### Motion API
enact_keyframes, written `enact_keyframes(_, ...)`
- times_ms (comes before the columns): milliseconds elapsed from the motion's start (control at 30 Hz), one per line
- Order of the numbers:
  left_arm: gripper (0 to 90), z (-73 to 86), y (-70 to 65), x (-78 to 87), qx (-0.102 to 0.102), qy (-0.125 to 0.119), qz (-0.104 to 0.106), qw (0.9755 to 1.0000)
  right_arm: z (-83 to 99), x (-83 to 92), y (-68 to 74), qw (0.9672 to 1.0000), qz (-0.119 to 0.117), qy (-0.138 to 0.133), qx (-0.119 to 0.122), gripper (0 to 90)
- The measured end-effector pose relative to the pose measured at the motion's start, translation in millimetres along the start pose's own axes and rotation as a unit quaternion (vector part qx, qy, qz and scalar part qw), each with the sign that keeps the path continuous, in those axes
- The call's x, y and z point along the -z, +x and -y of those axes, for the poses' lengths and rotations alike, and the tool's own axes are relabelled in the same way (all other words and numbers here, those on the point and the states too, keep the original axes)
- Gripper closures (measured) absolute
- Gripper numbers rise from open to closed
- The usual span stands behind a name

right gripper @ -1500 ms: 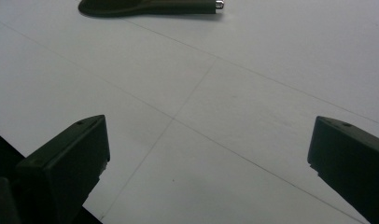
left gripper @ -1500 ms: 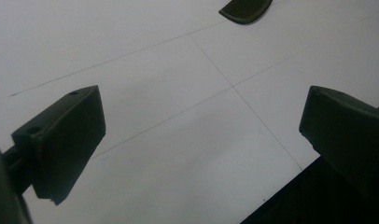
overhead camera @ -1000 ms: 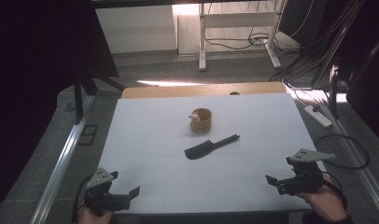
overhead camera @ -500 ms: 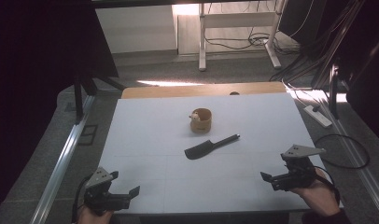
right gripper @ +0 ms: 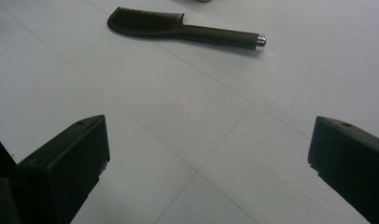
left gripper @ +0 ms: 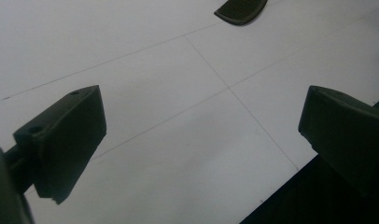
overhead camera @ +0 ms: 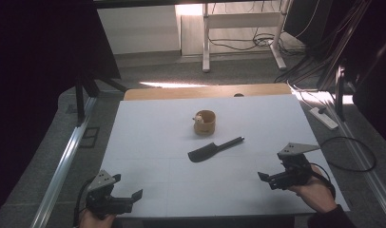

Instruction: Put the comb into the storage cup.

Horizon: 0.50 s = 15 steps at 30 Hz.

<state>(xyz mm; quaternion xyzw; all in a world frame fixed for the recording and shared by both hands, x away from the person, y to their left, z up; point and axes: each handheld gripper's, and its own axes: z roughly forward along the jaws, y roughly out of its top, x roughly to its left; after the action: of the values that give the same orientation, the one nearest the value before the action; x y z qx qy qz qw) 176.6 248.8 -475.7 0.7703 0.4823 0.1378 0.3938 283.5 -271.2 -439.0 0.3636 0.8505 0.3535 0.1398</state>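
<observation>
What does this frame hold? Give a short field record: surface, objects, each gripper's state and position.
surface: white table
objects: black hairbrush lying flat mid-table; small tan cup just behind it, apart
left gripper: open, empty, near front left edge
right gripper: open, empty, front right, jaws facing the hairbrush
contact: neither gripper touches anything
</observation>
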Motion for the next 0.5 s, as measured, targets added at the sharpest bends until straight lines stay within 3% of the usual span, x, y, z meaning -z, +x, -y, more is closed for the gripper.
enact_keyframes(500,1.8,-0.2,0.3,-0.1,0.000,0.001,0.001,1.0000,-11.3,-14.8,-3.7,0.9999,-0.011,0.008,0.010,0.0)
